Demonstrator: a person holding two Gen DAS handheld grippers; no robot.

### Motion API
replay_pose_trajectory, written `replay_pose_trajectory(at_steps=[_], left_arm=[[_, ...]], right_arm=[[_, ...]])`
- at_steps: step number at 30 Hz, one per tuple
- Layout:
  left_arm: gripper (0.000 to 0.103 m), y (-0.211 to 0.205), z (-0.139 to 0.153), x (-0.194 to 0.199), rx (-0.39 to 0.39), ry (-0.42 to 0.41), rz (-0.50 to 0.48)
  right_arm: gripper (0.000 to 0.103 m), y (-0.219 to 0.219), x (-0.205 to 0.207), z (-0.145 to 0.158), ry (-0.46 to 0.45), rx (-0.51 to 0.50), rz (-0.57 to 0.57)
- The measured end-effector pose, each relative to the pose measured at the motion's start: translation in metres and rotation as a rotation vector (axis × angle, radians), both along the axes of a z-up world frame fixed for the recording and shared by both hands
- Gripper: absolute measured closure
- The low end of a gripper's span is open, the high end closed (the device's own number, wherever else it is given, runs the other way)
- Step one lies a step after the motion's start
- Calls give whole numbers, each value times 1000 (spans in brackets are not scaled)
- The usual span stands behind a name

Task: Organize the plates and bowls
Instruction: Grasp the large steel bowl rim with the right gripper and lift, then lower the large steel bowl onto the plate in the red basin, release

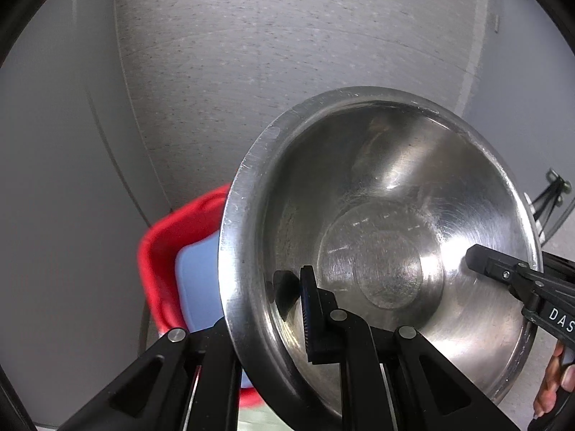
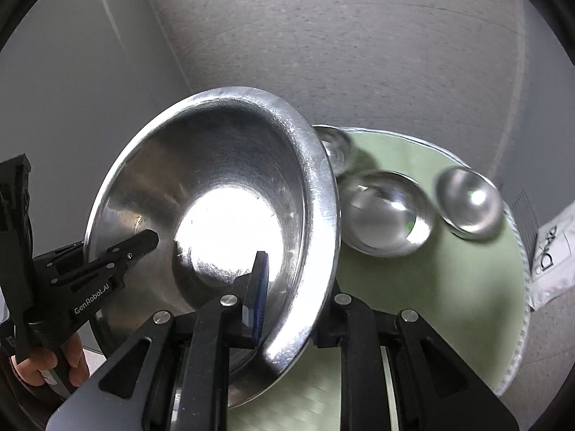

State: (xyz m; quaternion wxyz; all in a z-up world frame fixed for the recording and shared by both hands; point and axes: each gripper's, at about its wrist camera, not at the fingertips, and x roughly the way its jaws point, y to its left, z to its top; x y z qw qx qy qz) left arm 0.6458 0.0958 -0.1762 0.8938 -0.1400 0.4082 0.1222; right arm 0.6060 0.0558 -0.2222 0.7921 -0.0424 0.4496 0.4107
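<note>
While both tongs gripped it from opposite sides, the large steel bowl [image 1: 381,251] hung tilted above the green surface [image 2: 431,305]. The left tongs [image 1: 266,309] pinched the rim on the bowl's left, one finger [image 1: 316,319] inside against the wall and the other beneath the rim. The right tongs [image 2: 287,298] pinched the opposite rim likewise, with its inner pad [image 2: 258,287] pressed on the bowl's inside. To the bowl's right, three smaller steel bowls lay on the surface: one [image 2: 336,149] partly hidden behind the rim, a second [image 2: 386,212] just beside it, a third [image 2: 469,203] near the edge. A red tub [image 1: 169,251] sat beyond the bowl's left side.
</note>
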Motion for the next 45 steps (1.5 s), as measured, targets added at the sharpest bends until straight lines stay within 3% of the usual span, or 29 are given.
replay_pose_trajectory(at_steps=[5, 13, 21, 27, 33, 36, 38, 39, 43, 45], left_arm=[[96, 36, -11, -3, -2, 15, 7], [96, 73, -37, 15, -33, 85, -17], [95, 76, -58, 35, -55, 161, -39], [94, 82, -63, 73, -52, 217, -55], [87, 89, -65, 77, -62, 212, -55], [75, 90, -64, 73, -88, 209, -61], [57, 86, -60, 74, -74, 212, -59], [54, 86, -62, 72, -70, 208, -61], [23, 78, -47, 69, -29, 169, -44], [17, 72, -38, 64, -10, 139, -39]], right_arm=[[85, 52, 1, -8, 14, -11, 9], [85, 97, 8, -42, 81, -64, -8], [84, 116, 15, -74, 123, -138, -24], [84, 130, 17, -89, 143, -187, -32], [82, 140, 18, -93, 137, -211, -44], [82, 142, 7, -86, 131, -216, -47], [80, 141, 4, -84, 130, -219, -52], [79, 140, 2, -85, 128, -221, -53], [68, 139, 2, -80, 114, -207, -57], [63, 137, 1, -76, 97, -203, -62]])
